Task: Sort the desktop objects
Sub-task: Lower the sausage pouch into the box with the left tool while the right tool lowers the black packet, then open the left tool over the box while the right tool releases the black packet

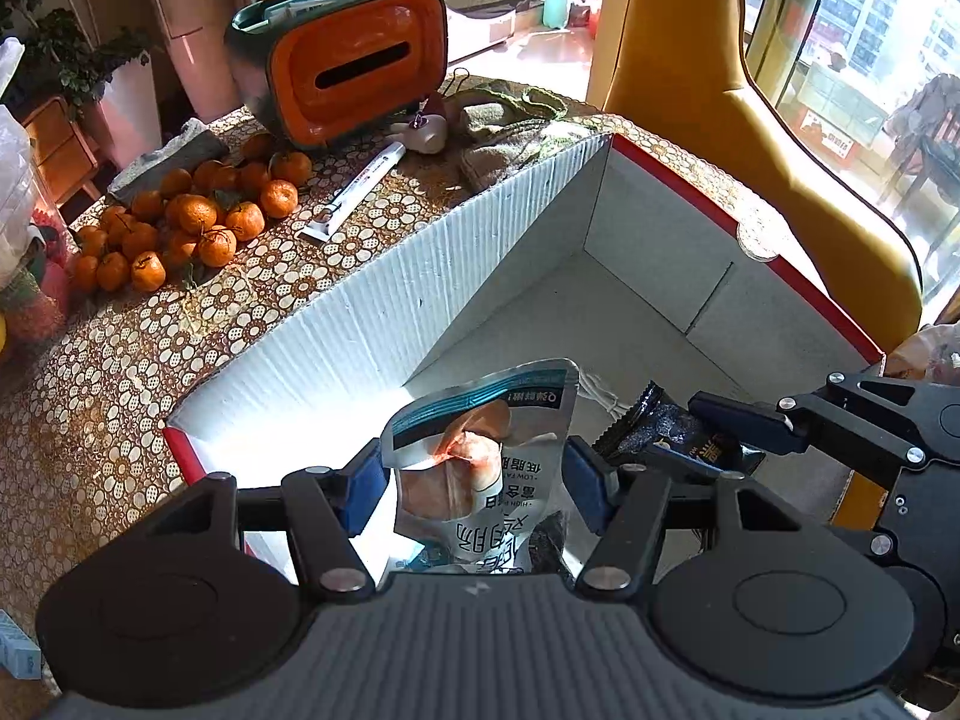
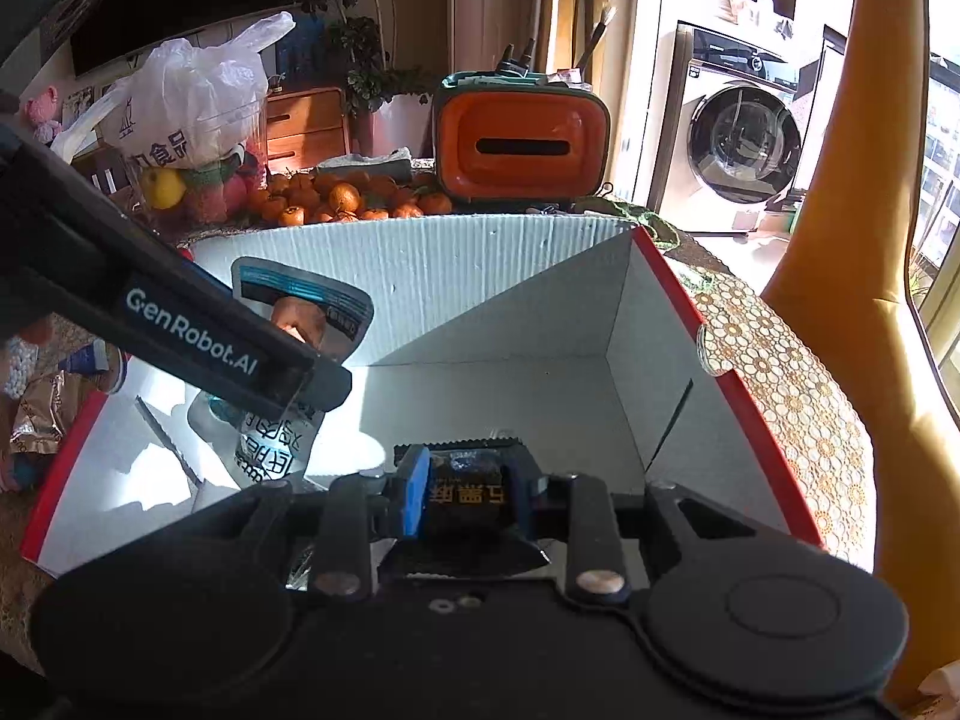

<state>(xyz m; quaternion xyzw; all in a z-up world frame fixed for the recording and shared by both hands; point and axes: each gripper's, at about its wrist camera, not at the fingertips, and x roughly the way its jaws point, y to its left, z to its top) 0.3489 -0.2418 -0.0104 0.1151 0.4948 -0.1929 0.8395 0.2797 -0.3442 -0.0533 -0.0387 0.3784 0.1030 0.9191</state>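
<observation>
Both grippers are over the open white cardboard box (image 1: 384, 312) with the red rim, which sits on the floral-patterned tablecloth (image 1: 108, 396).

Left gripper (image 1: 474, 483): jaws closed in on a silver-and-teal snack pouch (image 1: 480, 444), blue pads pressing its two sides. The pouch stands roughly upright between the fingers, above the box's near-left corner. In the right wrist view the same pouch (image 2: 300, 306) shows behind the left gripper's black finger, which carries white lettering, and sits against the box's corrugated back wall (image 2: 456, 276).

Right gripper (image 2: 465, 483): jaws narrow, clamped on a small black snack packet (image 2: 465, 474) with gold lettering and a serrated edge. The packet is low inside the box, near the front wall; whether it touches the floor of the box cannot be told. From the left wrist view the right gripper (image 1: 708, 438) comes in from the right side with the black packet (image 1: 654, 426) at its tip, just beside the pouch and not touching it.

Rest of the box interior looks bare, half in sun and half in shadow.

On the table behind the box:
- pile of mandarins (image 1: 180, 222)
- orange-and-green tissue box (image 1: 354, 69), slot facing the camera
- white tube (image 1: 360, 192) lying flat
- greenish knitted cloth (image 1: 510, 132)
- white plastic bag (image 2: 186, 96) holding fruit, at far left

A yellow chair (image 1: 720, 90) stands just beside the table's right edge. A washing machine (image 2: 738, 138) is in the background.
</observation>
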